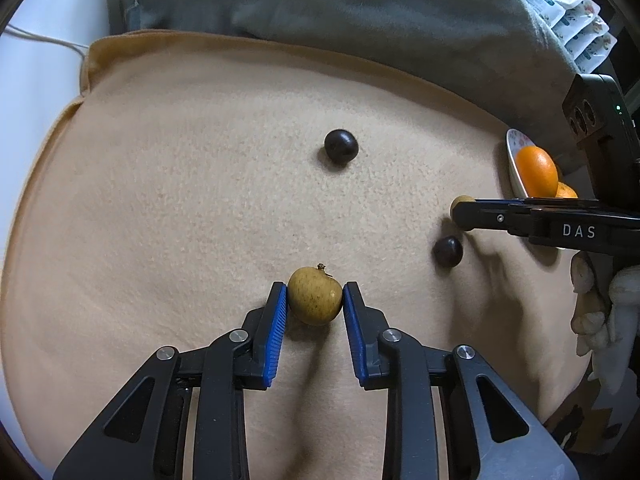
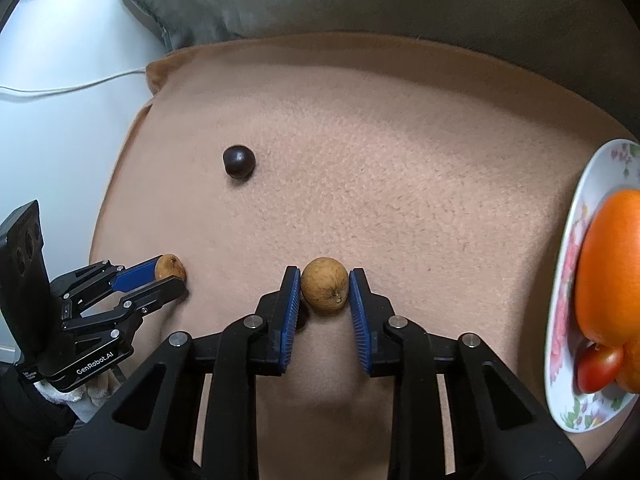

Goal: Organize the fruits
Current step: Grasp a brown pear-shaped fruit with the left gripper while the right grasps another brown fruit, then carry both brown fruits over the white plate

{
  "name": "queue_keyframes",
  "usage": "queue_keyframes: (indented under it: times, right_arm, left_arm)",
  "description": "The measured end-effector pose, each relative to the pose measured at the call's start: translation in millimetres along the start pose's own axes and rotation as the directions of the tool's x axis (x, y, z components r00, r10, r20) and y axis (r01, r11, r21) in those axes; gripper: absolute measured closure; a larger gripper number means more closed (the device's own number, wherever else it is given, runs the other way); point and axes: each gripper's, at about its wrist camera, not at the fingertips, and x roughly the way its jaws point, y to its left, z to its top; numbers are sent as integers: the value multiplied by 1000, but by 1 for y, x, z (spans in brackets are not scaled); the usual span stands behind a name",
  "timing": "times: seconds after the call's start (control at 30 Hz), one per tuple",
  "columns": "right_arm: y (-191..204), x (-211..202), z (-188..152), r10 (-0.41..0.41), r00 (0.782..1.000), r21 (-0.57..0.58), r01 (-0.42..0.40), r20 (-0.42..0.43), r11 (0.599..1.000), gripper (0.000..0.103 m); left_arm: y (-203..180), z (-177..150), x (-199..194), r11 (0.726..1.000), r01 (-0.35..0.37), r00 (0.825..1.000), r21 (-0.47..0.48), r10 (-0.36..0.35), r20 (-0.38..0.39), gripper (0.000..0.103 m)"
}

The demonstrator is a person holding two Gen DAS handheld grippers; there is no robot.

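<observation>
Hand-held gripper [image 2: 172, 278] marked "GenRobot.AI"

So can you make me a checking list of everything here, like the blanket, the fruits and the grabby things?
Surface: tan blanket, soft, spread flat.
Job's things: two brown fruits, one in each hand-held gripper, the other; two dark round fruits loose on the blanket; floral plate holding an orange and a small red fruit.
Clutter: snack packets at the far right.
Grippers: left hand-held gripper shut on its brown fruit; right hand-held gripper shut on the other.
Cables: white cable beside the blanket.
Surroundings: grey cushion behind.
</observation>
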Motion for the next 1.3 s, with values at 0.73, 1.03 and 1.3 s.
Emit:
queue_keyframes:
  times: [0.73,1.03,1.3]
  right_arm:
    - [-55,-97,-30,-53,982,98,35,184,995,77]
    - [-94,-136,-47,-103,966,175,62,239,983,77]
    - [-119,-155,-58,-143,955,225,84,260,971,77]
  left_arm:
    - [-52,28,-30,992,58,995,108,-66,73,76]
    - [-93,41,-26,979,103,991,179,-117,71,76]
    - [-129,56,-21,961,138,985,240,-159,71,76]
